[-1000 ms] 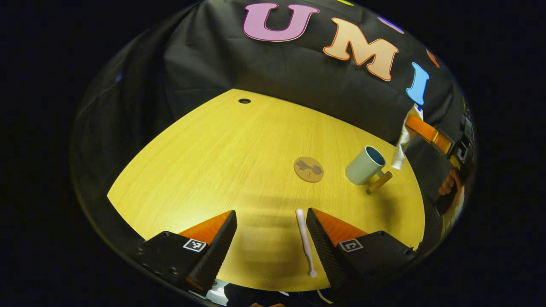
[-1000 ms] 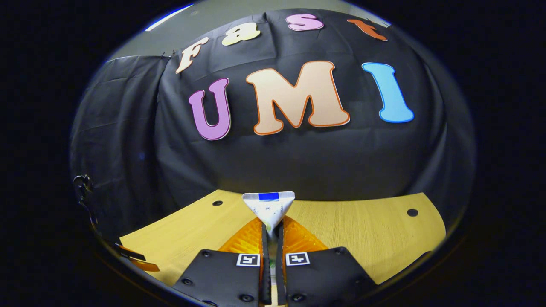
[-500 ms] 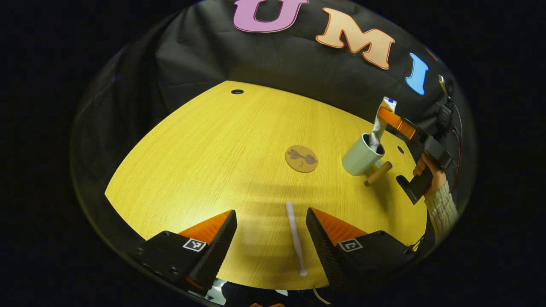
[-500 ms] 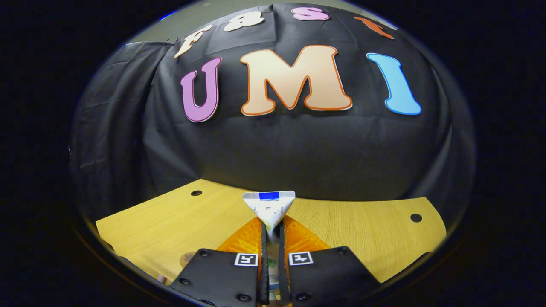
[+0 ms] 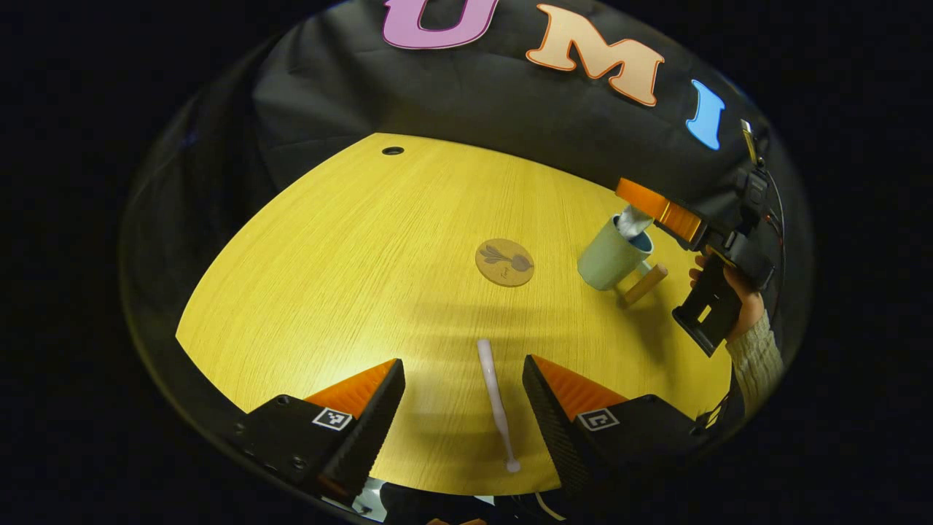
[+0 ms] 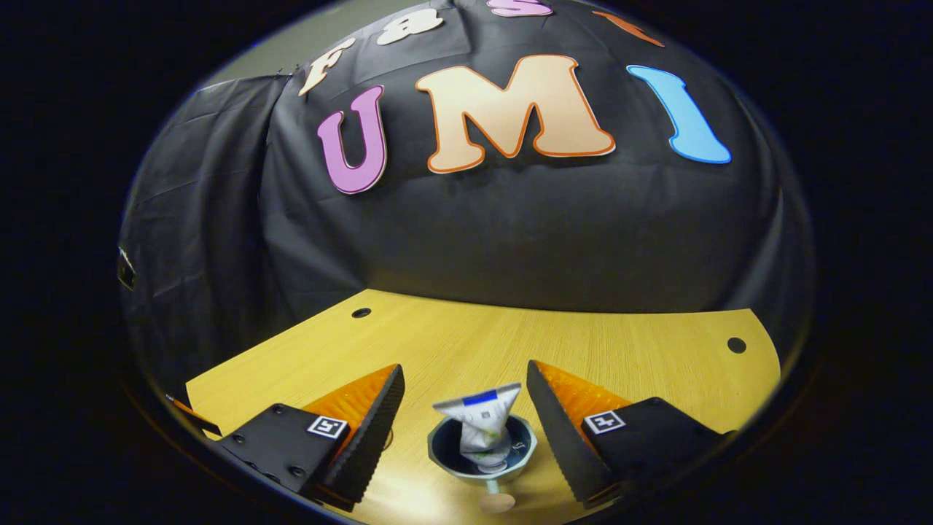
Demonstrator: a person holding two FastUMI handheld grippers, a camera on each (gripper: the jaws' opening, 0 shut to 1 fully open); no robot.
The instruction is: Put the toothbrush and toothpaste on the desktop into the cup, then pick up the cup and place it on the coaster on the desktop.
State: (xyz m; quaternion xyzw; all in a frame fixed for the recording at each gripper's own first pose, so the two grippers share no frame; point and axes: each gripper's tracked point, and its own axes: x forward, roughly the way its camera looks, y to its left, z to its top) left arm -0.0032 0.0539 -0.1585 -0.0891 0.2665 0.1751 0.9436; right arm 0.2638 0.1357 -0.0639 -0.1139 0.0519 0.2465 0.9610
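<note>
Where half a second ago clamped on the toothpaste, right gripper now spread wide above the cup, tube dropped inside, crimped end poking over the rim. On the table: cup beside the coaster. Left gripper spread too, straddling the toothbrush, now more centred between the fingers, untouched.

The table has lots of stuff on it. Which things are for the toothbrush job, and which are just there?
For the job:
- toothbrush, lying on the table between the left gripper's open fingers
- toothpaste, already standing in the cup
- cup
- coaster, with nothing on it yet
- right gripper, open over the cup

Just there:
- table
- holes in the tabletop
</note>
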